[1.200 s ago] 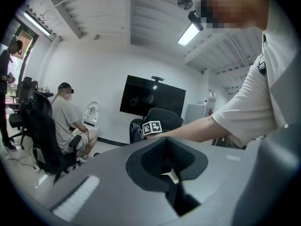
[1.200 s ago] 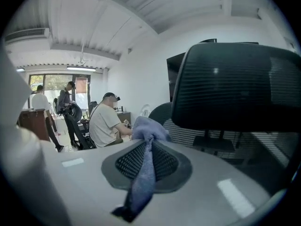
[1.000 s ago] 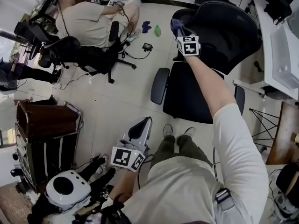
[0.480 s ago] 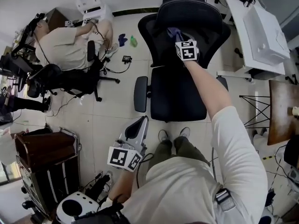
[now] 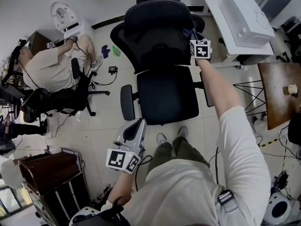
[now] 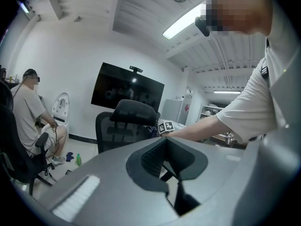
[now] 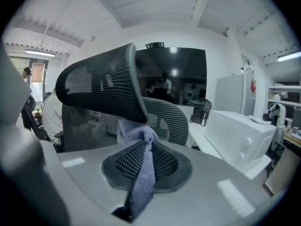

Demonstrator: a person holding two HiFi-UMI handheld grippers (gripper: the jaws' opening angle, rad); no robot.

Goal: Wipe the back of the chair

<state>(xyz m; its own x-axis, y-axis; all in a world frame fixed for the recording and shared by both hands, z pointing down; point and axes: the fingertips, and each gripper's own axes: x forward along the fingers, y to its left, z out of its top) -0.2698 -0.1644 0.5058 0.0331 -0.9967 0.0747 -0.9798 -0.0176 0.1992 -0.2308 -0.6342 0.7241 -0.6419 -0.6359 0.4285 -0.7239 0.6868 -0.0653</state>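
Note:
A black mesh office chair [image 5: 155,36] stands in front of me, its seat [image 5: 167,95] toward me. My right gripper [image 5: 196,40] is at the right edge of the backrest, shut on a blue-grey cloth [image 5: 190,33]. In the right gripper view the cloth [image 7: 137,132] runs between the jaws of the right gripper [image 7: 146,147] and bunches against the backrest mesh [image 7: 164,119] just under the headrest [image 7: 101,88]. My left gripper [image 5: 137,127] hangs low by my legs, away from the chair. In its own view the left gripper [image 6: 167,149] holds nothing, jaws together.
A seated person [image 5: 51,67] works on another chair at the left, with small items [image 5: 109,51] on the floor nearby. A white desk with a white box [image 5: 244,18] stands right of the chair, a wooden table [image 5: 280,88] beyond it. A dark cart [image 5: 47,173] is at lower left.
My right gripper has slid with the cloth across the backrest, from its left side to its right edge. The left gripper has stayed low at my side.

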